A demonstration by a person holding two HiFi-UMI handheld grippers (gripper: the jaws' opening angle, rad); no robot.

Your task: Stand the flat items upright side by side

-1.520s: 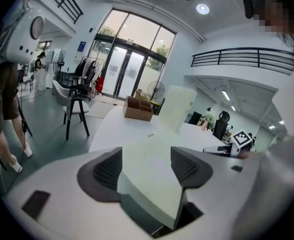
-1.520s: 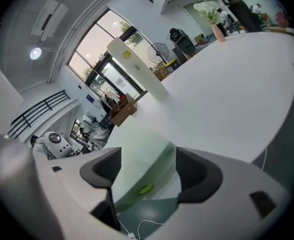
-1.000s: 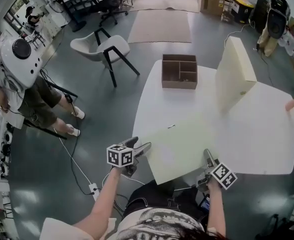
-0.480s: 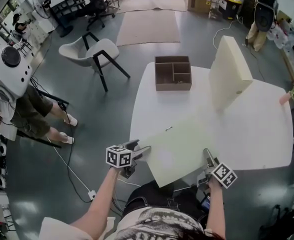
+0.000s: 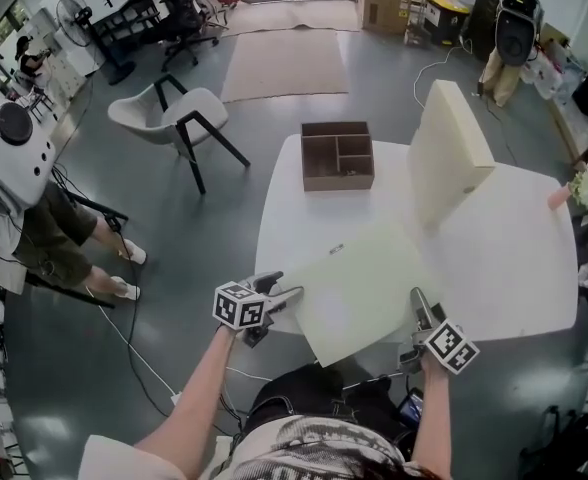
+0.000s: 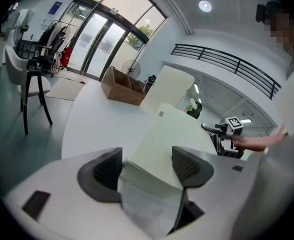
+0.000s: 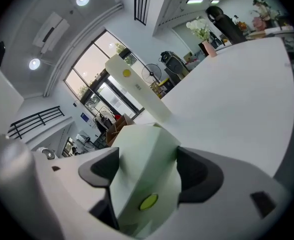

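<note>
A thick cream board [image 5: 364,288] lies flat on the white table [image 5: 514,268], its near edge over the table's front. My left gripper [image 5: 282,300] grips the board's left corner, and my right gripper [image 5: 417,308] grips its near right corner. Both sets of jaws have just been closing. In the left gripper view the board [image 6: 172,134] fills the gap of the left gripper [image 6: 147,166], pads against its sides. In the right gripper view the board [image 7: 147,154] sits tight in the right gripper [image 7: 143,171]. A second cream board [image 5: 444,148] stands upright at the back.
A brown compartment box [image 5: 337,155] sits at the table's far edge. A vase of flowers [image 5: 584,186] stands at the far right corner. A white chair [image 5: 169,113] and a seated person [image 5: 34,208] are on the floor to the left.
The left gripper has slid in on the board's left corner. The right gripper has risen a little with its corner. The head view has drifted.
</note>
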